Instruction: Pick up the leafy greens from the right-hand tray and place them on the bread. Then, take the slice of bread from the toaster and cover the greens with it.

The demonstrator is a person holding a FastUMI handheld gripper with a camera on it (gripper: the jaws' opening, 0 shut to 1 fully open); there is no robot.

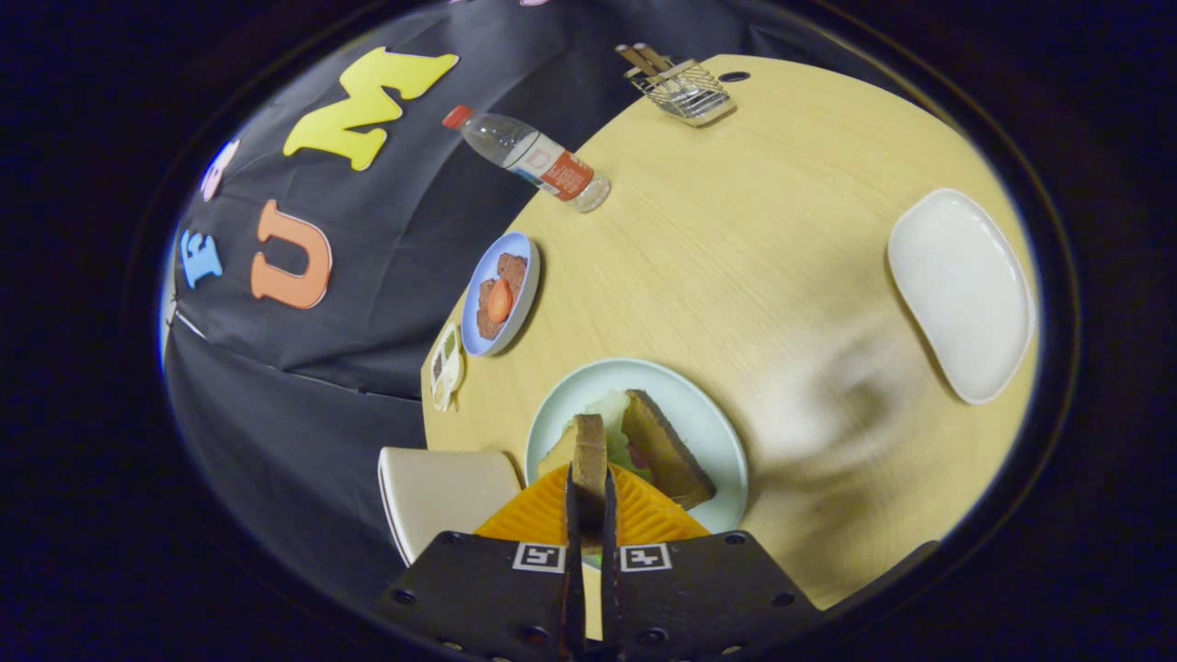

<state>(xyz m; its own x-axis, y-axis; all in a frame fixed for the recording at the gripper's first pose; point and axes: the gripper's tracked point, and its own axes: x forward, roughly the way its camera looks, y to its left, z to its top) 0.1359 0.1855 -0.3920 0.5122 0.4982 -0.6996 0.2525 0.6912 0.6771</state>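
Note:
My gripper point(588, 480) is shut on a slice of bread point(589, 443), held edge-on between the fingers just above a pale green plate point(708, 414). On that plate lies another brown slice of bread point(664, 449), just right of the held one. Leafy greens point(611, 410) show between and behind the two slices. The held slice hides part of the greens. A cream-coloured toaster point(441, 492) stands to the left of the fingers, beside the plate.
An empty white tray point(961, 294) lies far right on the wooden table point(736, 248). A blue plate point(478, 276) with meat and a tomato slice sits at the table's left edge. Beyond it lies a plastic bottle point(533, 161), and a wire rack point(682, 89) stands at the far end.

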